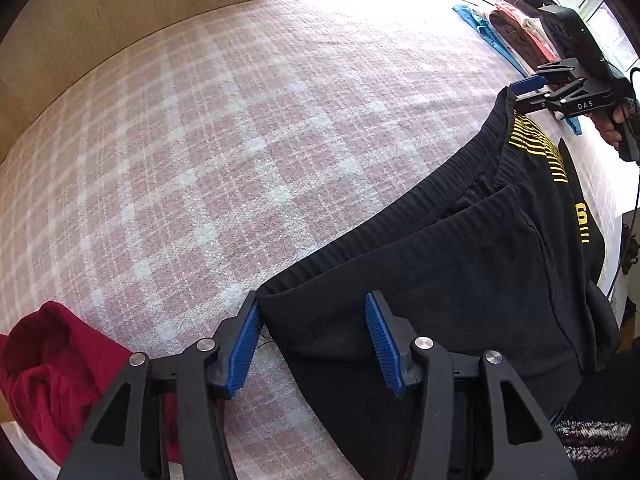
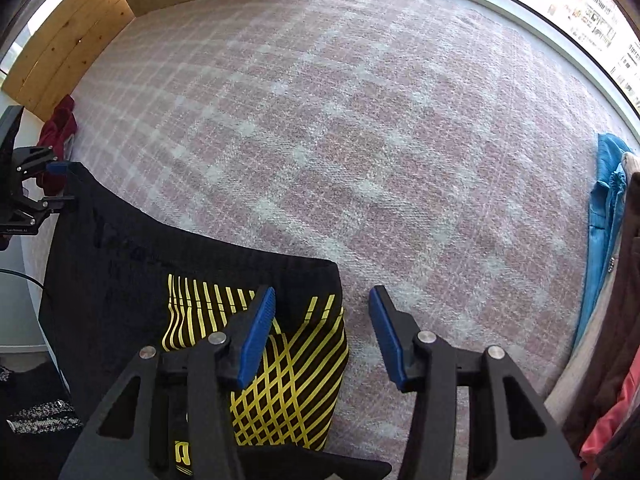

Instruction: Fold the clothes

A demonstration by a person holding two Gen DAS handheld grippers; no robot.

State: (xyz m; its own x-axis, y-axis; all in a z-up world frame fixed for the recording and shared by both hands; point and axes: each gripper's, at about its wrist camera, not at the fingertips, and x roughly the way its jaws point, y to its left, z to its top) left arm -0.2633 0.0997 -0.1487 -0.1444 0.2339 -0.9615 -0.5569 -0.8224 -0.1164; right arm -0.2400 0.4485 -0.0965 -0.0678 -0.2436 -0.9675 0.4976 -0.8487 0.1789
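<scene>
Pink-and-white plaid bedding [image 1: 248, 128] covers a wide, flat bed that serves as the work surface, with wood panelling [image 1: 132, 12] along the far side and bright windows [image 2: 592, 20] to the right.

The black garment with yellow stripes [image 1: 460, 248] lies near the front edge of the bed, its ribbed waistband toward the middle of the bed. The left claw [image 1: 316, 336] stands apart, with one corner of the waistband between its pads; no pad presses on the cloth. The right claw [image 2: 320, 332] also stands apart, straddling the opposite, yellow-striped corner without clamping it.

Hazards from this position:
- Closing on only the top layer would separate the layers and skew the fold.
- Unequal bite at the two corners would pull the waistband crooked.
- Thin cloth could slip from the ribbed pads on lifting.
- Part of the garment hangs near the front edge; a drag could slide it off the bed.

A red garment [image 1: 44, 376] lies at the left. Folded clothes [image 1: 520, 24] are stacked at the right, well apart.
</scene>
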